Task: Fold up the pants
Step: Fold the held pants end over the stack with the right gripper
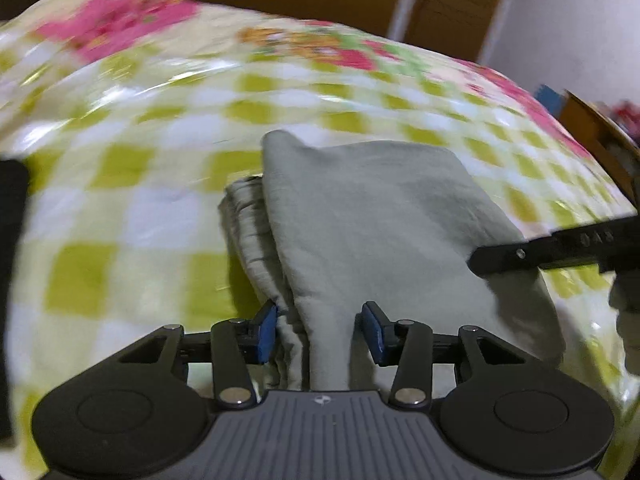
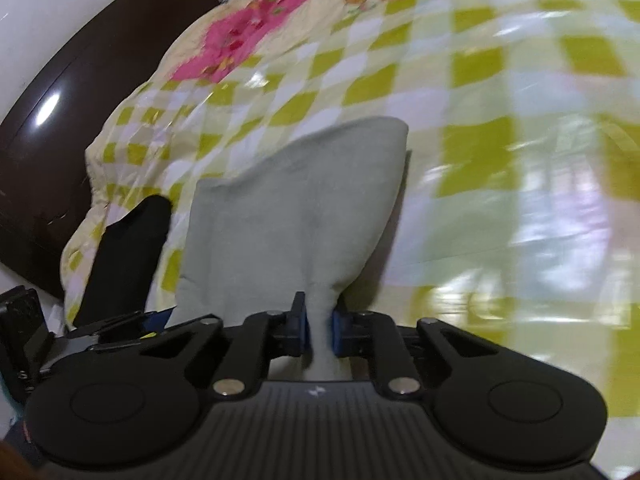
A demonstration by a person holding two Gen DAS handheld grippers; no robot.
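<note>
Grey-green pants [image 1: 360, 216], folded into a thick bundle, lie on a bed spread with a glossy bedcover [image 1: 132, 208] checked in yellow-green and white and bordered with pink and orange flower prints.

In the left wrist view, the left gripper [image 1: 322, 330] sits at the near edge of the bundle, its jaws apart. A ridge of the cloth runs up between the two blue pads [image 1: 267, 330]; the left pad lies against the folded layers, while the right pad stands clear of the fabric, so nothing is clamped. Stacked edges of the fold show on the bundle's left side. The black finger of the right gripper [image 1: 556, 250] reaches in from the right edge of this view over the bundle's right side.

In the right wrist view, the right gripper [image 2: 319, 330] has its jaws drawn close together and clamped on a narrow pinch of the pants [image 2: 296, 216], the cloth fanning out wide beyond the pads and lifted a little off the bedcover [image 2: 480, 152]. A black part of the left gripper [image 2: 128, 252] shows at the left, just beside the cloth. A dark brown bed frame [image 2: 44, 128] curves along the far left edge. Both views are blurred.
</note>
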